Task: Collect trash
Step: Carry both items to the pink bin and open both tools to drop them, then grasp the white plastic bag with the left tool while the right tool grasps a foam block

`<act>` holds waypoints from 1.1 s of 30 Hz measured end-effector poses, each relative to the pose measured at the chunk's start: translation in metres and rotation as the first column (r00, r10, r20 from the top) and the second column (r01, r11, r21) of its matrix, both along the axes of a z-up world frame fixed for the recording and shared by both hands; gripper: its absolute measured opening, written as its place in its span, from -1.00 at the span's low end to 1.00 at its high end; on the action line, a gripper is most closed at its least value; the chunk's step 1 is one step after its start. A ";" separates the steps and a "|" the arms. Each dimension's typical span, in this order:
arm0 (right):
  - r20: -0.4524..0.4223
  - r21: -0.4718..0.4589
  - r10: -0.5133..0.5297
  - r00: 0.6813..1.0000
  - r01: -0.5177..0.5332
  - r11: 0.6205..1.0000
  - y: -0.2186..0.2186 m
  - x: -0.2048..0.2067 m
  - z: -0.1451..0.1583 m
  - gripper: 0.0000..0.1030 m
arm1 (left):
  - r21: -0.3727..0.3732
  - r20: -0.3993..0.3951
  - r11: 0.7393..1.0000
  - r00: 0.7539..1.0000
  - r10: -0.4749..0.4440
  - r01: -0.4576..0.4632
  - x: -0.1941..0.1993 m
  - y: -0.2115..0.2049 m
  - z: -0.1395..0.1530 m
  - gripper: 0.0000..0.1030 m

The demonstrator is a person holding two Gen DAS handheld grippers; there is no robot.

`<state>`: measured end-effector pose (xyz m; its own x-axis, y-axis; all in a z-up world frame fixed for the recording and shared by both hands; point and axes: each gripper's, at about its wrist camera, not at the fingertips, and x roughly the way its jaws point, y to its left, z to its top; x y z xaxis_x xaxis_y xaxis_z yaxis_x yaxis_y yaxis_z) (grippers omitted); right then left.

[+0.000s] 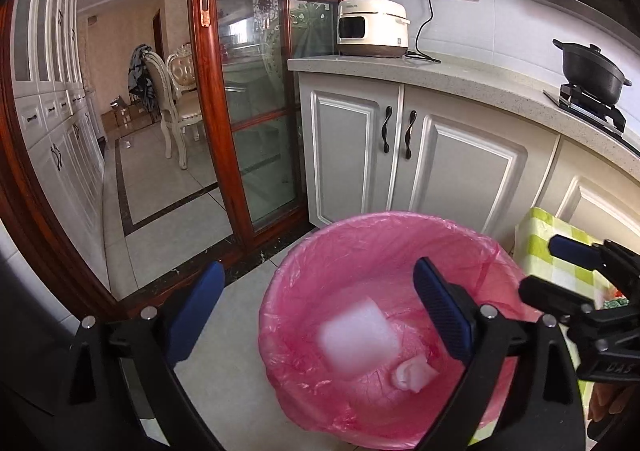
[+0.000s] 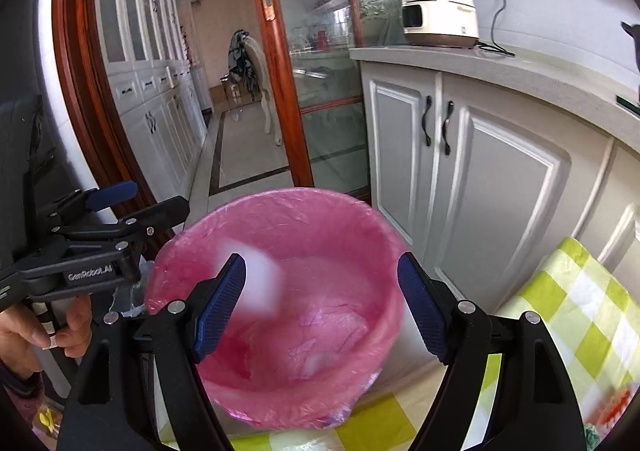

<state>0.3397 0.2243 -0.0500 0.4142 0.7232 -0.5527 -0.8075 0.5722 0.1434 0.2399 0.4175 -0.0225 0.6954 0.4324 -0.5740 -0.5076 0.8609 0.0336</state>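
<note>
Round bin lined with a pink plastic bag (image 1: 384, 251) holds crumpled white tissue (image 1: 414, 373) at its bottom; a blurred white square piece (image 1: 358, 337) appears mid-fall. Left gripper (image 1: 320, 315) and right gripper (image 2: 322, 303) both spread wide, empty. Collection apparently well advanced; remaining trash not visible.

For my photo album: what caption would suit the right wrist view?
Open right gripper above a pink-lined trash bin as a blurred white piece drops in.

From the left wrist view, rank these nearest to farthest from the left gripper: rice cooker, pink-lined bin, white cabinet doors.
1. Pink-lined bin, directly below the open left gripper.
2. White cabinet doors, just behind the bin.
3. Rice cooker, up on the countertop's far end.
</note>
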 end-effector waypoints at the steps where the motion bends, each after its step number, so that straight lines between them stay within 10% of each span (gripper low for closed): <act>1: 0.001 0.009 -0.009 1.000 0.009 1.000 -0.007 -0.001 0.002 0.44 | -0.006 0.008 1.000 1.000 -0.001 0.001 -0.001 -0.002 0.001 0.80; 12: 0.082 0.043 -0.159 0.984 0.156 0.987 -0.125 -0.054 0.019 0.62 | 0.021 0.063 0.998 0.997 -0.054 0.053 -0.039 -0.103 0.009 0.91; 33: 0.067 -0.053 -0.558 0.827 0.561 0.826 -0.372 -0.120 -0.044 0.64 | -0.105 0.044 0.941 0.947 -0.318 0.321 -0.049 -0.337 -0.056 0.91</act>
<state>0.2193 -0.1480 -0.0941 0.7625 0.3211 -0.5617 -0.3506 0.9347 0.0585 0.1907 0.0804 -0.0790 0.8019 0.1205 -0.5852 -0.2043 0.9757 -0.0792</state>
